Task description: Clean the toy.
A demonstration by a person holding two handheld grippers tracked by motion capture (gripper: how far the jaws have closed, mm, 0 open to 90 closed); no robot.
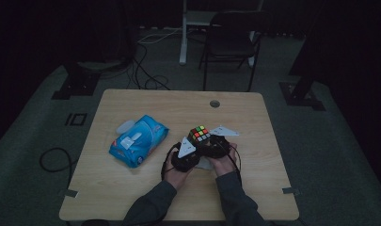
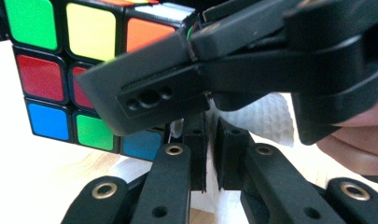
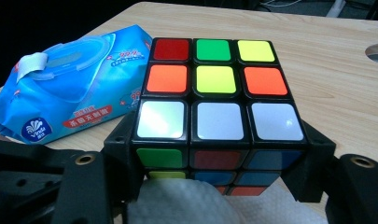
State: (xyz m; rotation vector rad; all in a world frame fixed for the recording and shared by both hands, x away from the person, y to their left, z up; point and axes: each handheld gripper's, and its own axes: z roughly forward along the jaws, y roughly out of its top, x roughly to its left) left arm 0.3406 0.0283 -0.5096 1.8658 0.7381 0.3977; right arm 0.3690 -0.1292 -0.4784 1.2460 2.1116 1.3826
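Holding the puzzle cube [image 3: 218,121] between its jaws, the right gripper [image 3: 219,186] clamps it by two opposite side faces, white row nearest the camera, red, green and yellow along the far edge. In the high view the cube [image 1: 199,134] sits just off the worktop's [image 1: 254,141] centre, toward four o'clock, lifted slightly between the two hands. The left gripper [image 2: 206,154] has its jaws pressed together; a thin edge of white wipe [image 2: 270,116] seems to run up between them, though the pinch itself is too cramped to read for certain. The same wipe [image 3: 196,200] bunches directly under the cube at six o'clock in the right gripper view, touching its lower face.

The step in hand looks like wiping the cube: one gripper steadies it while the other works the cloth against a face. The next move probably calls for dragging the wipe across the underside or rolling the cube to present a fresh face, without loosening the clamp, since the smooth stickers could let it slip.

A blue pack of wet wipes [image 1: 138,140] lies near the cube at nine o'clock, flap tab raised.
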